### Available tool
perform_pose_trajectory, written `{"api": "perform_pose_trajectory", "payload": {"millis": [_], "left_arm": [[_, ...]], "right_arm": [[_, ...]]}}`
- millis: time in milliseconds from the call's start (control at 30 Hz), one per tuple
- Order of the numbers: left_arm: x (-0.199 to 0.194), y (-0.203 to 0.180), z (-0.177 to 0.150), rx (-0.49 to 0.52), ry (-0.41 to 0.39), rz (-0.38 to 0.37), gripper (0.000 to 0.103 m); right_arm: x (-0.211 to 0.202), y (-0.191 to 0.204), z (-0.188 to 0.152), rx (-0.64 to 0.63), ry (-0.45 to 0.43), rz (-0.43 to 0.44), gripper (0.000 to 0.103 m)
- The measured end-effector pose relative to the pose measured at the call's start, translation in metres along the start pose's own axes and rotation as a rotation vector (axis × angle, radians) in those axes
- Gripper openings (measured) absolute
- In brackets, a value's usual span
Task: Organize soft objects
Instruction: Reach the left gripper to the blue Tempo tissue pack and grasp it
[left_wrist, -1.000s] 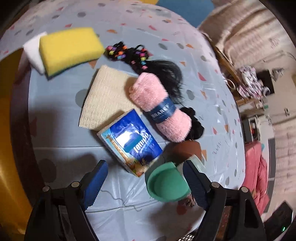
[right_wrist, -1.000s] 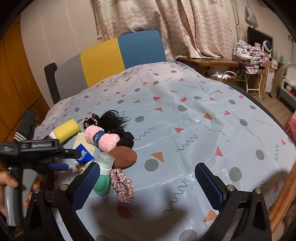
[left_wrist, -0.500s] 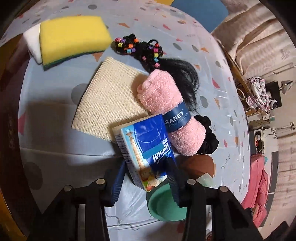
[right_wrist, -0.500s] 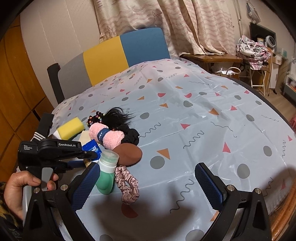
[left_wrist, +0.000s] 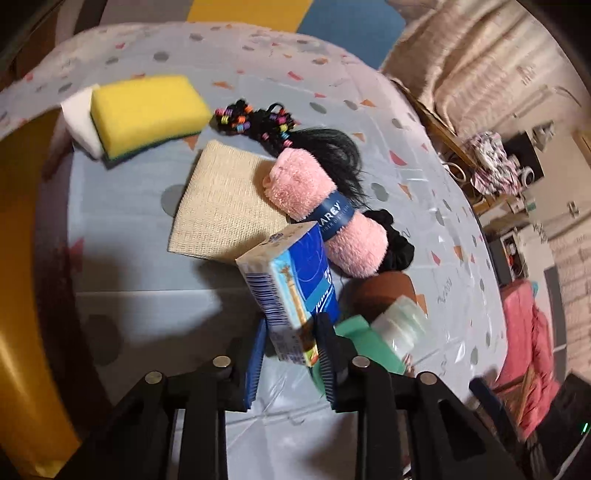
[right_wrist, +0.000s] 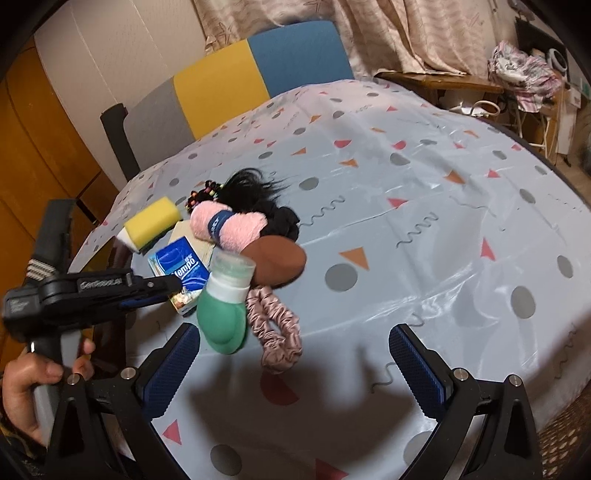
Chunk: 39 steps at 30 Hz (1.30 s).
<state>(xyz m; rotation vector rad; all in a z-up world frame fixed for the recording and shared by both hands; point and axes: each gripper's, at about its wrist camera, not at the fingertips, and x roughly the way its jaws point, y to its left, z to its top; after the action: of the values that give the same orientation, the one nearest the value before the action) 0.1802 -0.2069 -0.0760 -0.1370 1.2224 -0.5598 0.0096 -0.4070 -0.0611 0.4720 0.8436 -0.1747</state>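
Left hand-held gripper (left_wrist: 290, 354): jaws, wide a second before, were closing on the tissue pack (left_wrist: 291, 284), now tilted up between them. Pick begun, we judged. Right hand-held gripper (right_wrist: 293, 363) open, empty.

"Tempo" stands on the blue tissue pack (right_wrist: 180, 266); "GenRobot.AI" on the left gripper (right_wrist: 173, 284).

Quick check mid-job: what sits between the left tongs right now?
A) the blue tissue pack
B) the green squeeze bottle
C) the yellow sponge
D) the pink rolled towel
A. In the left wrist view the left tongs are closing with their blue pads on either side of the blue tissue pack, whose lower end sits between them; the other three lie outside.
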Motion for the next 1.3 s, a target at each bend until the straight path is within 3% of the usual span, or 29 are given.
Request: {"api": "perform_pose_trajectory", "payload": {"millis": [200,333,433,700,867,933,1033,1300], "left_arm": [[-0.002,0.002,-0.013,0.022,-0.005,0.001,0.023],[-0.001,-0.006,-0.019,0.089,0.002,-0.010,0.021],[0.010,-0.011,-0.011,0.101,0.011,0.010,0.029],[0.027,-0.006,0.006,0.000,0.018,-0.034,0.037],[0.038,0.003,0.015,-0.148,0.039,-0.067,0.043],[0.040,0.000,0.018,-0.145,0.031,-0.066,0.042],[0.041,-0.005,0.018,-0.120,0.004,-0.091,0.031],[0.015,-0.014,0.010,0.016,-0.068,-0.057,0.024]], "right_arm": [[0.009,0.011,-0.007,-0.012,0.033,0.020,0.103],[0.007,0.015,-0.010,-0.037,0.030,0.011,0.103],[0.008,0.013,-0.010,-0.023,0.037,0.008,0.103],[0.008,0.012,-0.011,-0.026,0.041,0.005,0.103],[0.009,0.012,-0.011,-0.025,0.032,0.025,0.103],[0.010,0.013,-0.010,-0.026,0.034,0.031,0.103],[0.013,0.016,-0.011,-0.036,0.043,0.036,0.103],[0.018,0.026,-0.005,-0.054,0.047,0.048,0.103]]}}
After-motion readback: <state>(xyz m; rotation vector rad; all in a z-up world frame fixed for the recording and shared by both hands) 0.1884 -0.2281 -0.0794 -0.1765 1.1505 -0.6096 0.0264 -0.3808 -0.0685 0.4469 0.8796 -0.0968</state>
